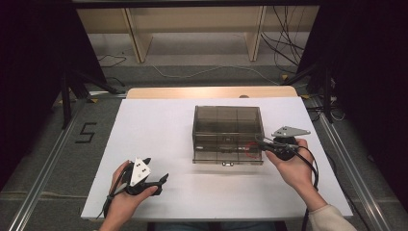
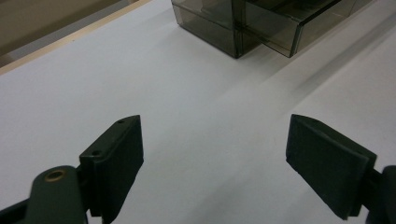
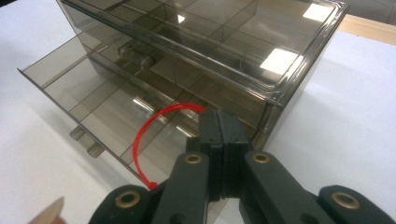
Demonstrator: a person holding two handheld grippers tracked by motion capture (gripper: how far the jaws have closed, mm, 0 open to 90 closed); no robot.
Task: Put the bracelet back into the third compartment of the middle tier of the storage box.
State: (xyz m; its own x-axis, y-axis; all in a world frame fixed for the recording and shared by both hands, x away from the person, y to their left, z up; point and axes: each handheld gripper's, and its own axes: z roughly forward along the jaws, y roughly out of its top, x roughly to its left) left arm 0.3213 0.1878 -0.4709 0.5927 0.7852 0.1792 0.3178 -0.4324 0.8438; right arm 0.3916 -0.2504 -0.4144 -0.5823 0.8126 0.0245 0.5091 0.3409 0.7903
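A smoky see-through drawer box [image 1: 228,122] stands mid-table, and its lowest drawer [image 1: 226,157] is pulled partly out toward me. Over that drawer's right end, my right gripper [image 1: 258,144] is shut on a thin red ring [image 1: 250,149]. In the right gripper view the ring [image 3: 142,140] arcs from the closed jaws [image 3: 221,122] out over the divided drawer [image 3: 93,100]. At the table's front left, my left gripper [image 1: 156,171] rests in a hand, open. Its jaws [image 2: 215,135] stand wide apart over bare white tabletop, with the box [image 2: 219,28] farther off.
The white tabletop [image 1: 159,125] spreads to the left and front of the box. A wooden strip [image 1: 211,92] runs along the far edge. Beyond it are shelf legs and cables on the floor. Metal rails flank both sides of the table.
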